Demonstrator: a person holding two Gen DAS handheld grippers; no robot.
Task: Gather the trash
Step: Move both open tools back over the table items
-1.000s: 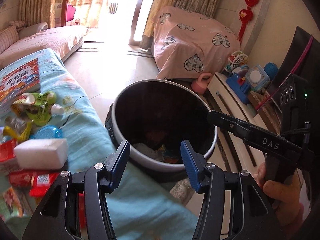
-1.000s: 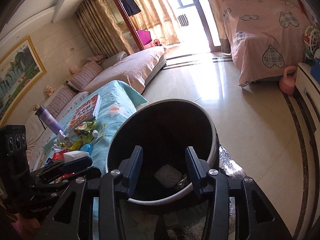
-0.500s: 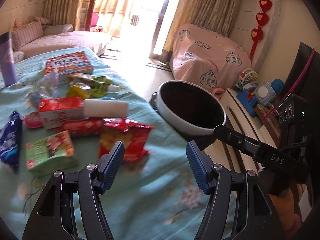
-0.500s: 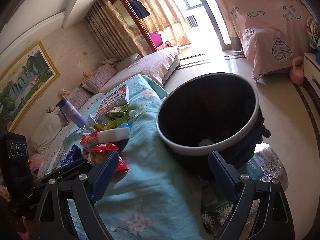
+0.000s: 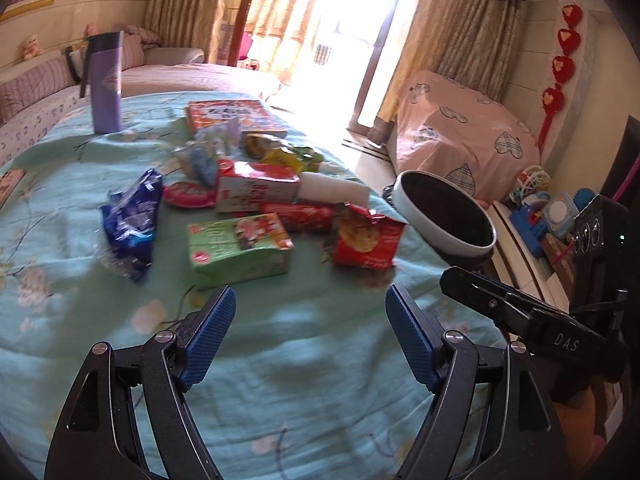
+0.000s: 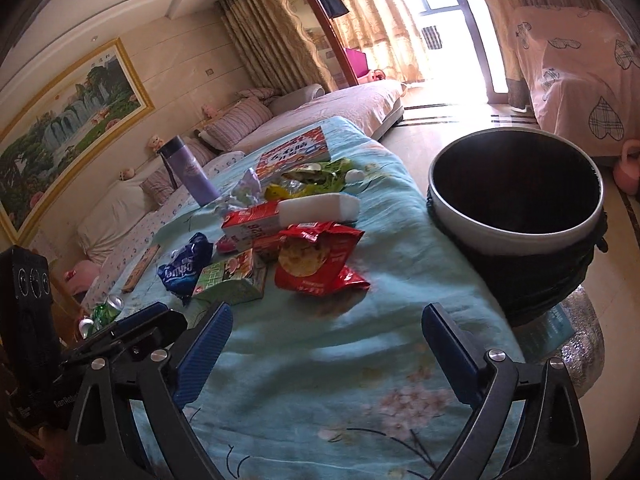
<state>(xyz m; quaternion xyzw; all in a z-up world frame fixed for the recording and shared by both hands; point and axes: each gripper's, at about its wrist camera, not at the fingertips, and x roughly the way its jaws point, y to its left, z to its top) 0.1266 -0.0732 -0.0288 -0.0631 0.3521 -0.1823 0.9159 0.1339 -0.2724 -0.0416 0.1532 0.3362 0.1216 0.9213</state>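
Both grippers have swung from the bin to the litter beside it. Left gripper and right gripper jaws opening, empty; next pickup pending.

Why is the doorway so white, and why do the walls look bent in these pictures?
Left wrist view: sunlight overexposes the balcony door, and the blue wrapper is slightly motion-blurred. Right wrist view: the fisheye lens bows the framed painting; the trash bin interior is deep shadow.

Sunlit room: beige curtains beside bright glass door, glossy tiled floor, framed landscape painting above pink sofa.
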